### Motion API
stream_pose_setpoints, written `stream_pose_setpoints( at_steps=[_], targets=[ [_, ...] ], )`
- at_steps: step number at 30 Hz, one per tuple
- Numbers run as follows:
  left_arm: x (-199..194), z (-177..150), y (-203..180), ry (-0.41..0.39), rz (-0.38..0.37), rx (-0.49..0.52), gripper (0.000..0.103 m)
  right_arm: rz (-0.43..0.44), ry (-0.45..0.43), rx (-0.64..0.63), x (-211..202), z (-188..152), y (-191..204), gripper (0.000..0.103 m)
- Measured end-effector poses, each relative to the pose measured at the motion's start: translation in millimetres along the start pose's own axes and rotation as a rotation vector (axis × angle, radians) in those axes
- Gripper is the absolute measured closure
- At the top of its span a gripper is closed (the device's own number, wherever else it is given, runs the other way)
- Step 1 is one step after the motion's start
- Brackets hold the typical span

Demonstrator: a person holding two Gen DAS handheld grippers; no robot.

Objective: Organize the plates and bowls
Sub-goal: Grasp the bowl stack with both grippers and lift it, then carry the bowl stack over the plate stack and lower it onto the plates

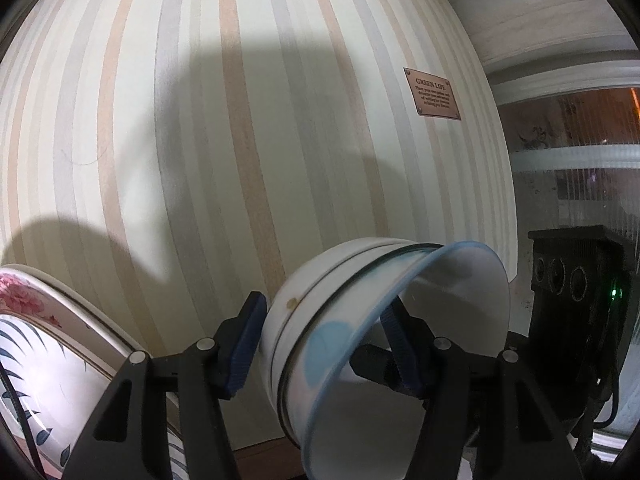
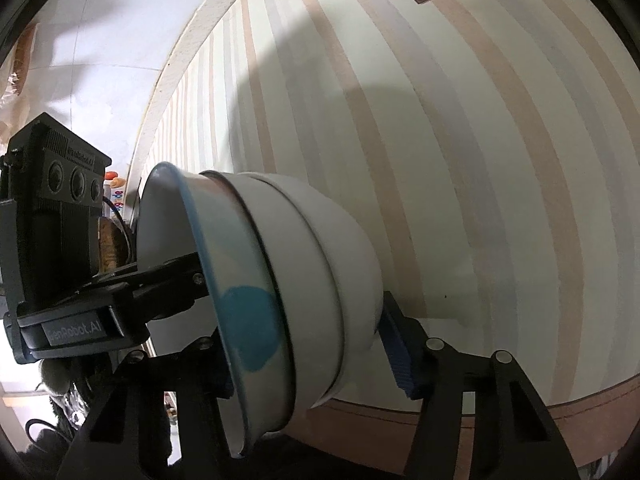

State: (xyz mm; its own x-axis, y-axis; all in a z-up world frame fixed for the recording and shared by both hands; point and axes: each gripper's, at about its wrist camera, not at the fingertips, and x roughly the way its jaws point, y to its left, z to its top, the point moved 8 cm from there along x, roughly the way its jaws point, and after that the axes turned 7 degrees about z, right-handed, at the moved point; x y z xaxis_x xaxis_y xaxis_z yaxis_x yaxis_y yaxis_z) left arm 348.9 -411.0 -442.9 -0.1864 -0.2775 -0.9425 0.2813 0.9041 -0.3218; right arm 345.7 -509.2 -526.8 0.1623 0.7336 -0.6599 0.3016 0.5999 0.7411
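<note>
A nested stack of white bowls [image 1: 320, 344], the inner one with a blue rim and blue spots, is held on its side between both grippers above the striped tablecloth [image 1: 200, 140]. My left gripper [image 1: 324, 344] is shut on the bowl stack, one finger outside the base, one inside. In the right wrist view the stack [image 2: 304, 304] sits the same way in my right gripper [image 2: 308, 356], which is also shut on it. A floral plate [image 1: 44, 368] lies at the lower left of the left wrist view.
A brown label patch [image 1: 432, 94] is sewn on the cloth. The right gripper's black camera body [image 1: 576, 280] shows at the right of the left view; the left one [image 2: 56, 216] shows in the right view. The table's edge [image 2: 520, 412] and floor lie beyond.
</note>
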Motion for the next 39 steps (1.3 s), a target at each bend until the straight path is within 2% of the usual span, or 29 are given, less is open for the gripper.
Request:
stream_pose_setpoints(
  at_steps=[15, 20, 29, 39],
  targets=[
    [-5.1, -3.0, -0.2, 0.005, 0.024, -0.016, 0.046, 0.025, 0.008, 0.052, -8.6, -0.8, -7.7, 0.043],
    [-14.7, -3.1, -0.4, -0.007, 0.028, -0.018, 0.046, 0.027, 0.011, 0.053, -12.3, 10.6, -10.6, 0.043],
    [-51.2, -7.1, 14.9, -0.049, 0.045, -0.045, 0.046, 0.046, 0.028, 0.003, -9.3, 7.8, 18.5, 0.043],
    [-99.6, -20.8, 66.0, -0.127, 0.069, -0.146, 0.046, 0.073, 0.095, -0.101, 7.6, 5.4, 83.4, 0.043]
  ],
)
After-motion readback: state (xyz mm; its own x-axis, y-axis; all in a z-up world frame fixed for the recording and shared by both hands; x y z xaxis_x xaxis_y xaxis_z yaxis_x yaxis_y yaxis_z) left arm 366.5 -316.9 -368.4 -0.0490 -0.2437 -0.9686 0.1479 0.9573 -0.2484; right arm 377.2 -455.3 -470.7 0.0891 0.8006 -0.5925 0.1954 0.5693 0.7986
